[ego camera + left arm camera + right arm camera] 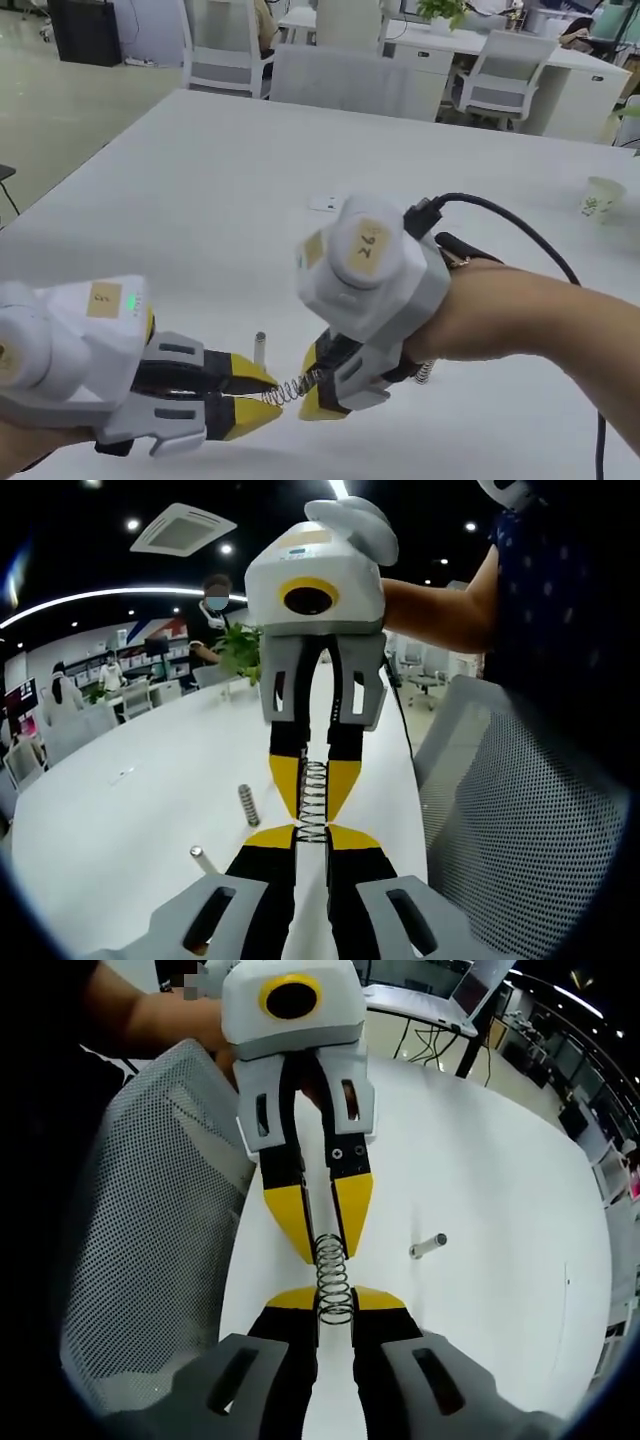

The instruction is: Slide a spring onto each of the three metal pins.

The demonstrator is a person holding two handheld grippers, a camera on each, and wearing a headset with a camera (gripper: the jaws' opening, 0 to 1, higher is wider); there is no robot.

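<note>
The left tongs [313, 836] and right tongs [335, 1302] are each clamping one end of a spring [290, 388] above the bench [200, 190], likely to re-grip it for threading. A bare metal pin [260, 349] is standing just beyond.

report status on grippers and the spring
Left gripper and right gripper each shut on one end of the spring. Bare pin upright just beyond it. Nothing between them.
</note>
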